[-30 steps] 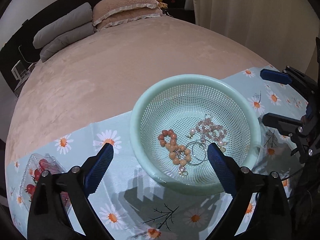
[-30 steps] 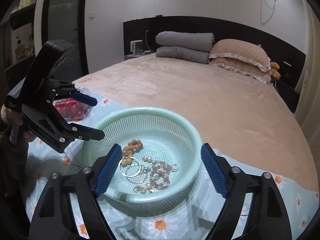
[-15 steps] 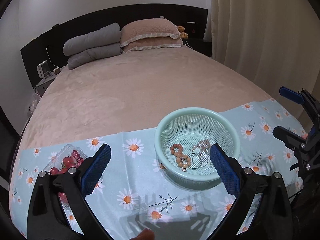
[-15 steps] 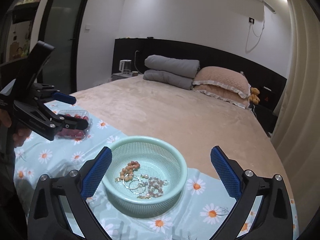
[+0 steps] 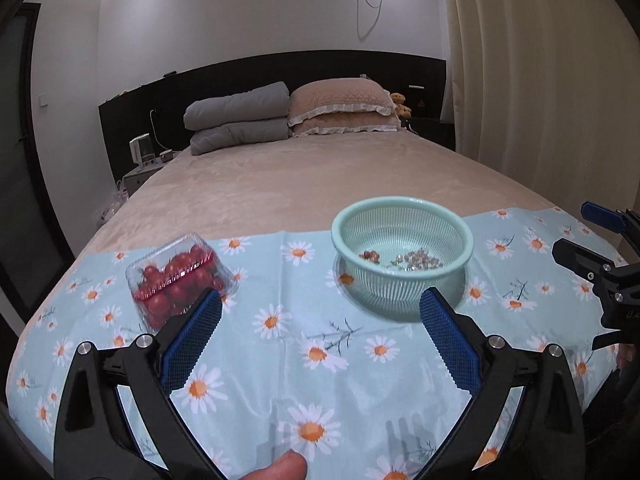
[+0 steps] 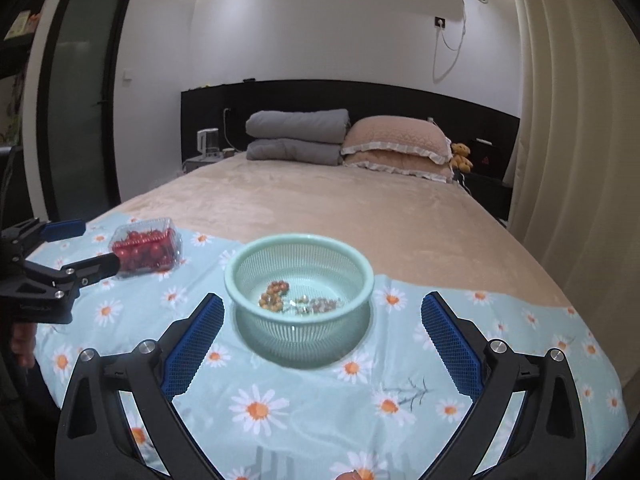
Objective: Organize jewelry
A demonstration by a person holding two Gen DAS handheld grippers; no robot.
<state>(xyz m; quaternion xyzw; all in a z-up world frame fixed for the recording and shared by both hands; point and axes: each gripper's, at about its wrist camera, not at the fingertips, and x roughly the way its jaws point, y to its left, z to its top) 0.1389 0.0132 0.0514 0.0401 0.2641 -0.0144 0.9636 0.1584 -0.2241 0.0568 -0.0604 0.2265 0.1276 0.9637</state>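
Bed (image 6: 320,208): beige cover, foot end overlaid with a pale blue daisy-print cloth (image 5: 320,360).

Basket (image 6: 299,280): mint-green mesh bowl, upright on the cloth, right of centre in the left wrist view, centre in the right wrist view.

Jewelry (image 6: 298,300): loose in the bottom of the basket. One strand of orange-brown beads (image 6: 274,294) on the left; beside it a tangle of pinkish beads and small metal pieces (image 5: 418,260). Single pieces too small to tell apart.

Punnet (image 5: 178,276): clear plastic box of red cherry tomatoes, lid shut, on the cloth well to the left of the basket.

Left gripper (image 5: 320,316): blue pads spread wide, nothing between them, held over the cloth on the near side of the basket, its left pad in front of the punnet. A fingertip (image 5: 282,470) shows at the lower edge.

Right gripper (image 6: 322,324): jaws spread to their full width, having just been opening; no pad touches anything, though the basket shows through the gap farther back.

Head of bed: two folded grey quilts (image 6: 296,136), two frilled beige pillows (image 6: 396,148), a small teddy bear (image 6: 462,156), black headboard (image 5: 240,76). Curtain (image 6: 568,120) on the right.
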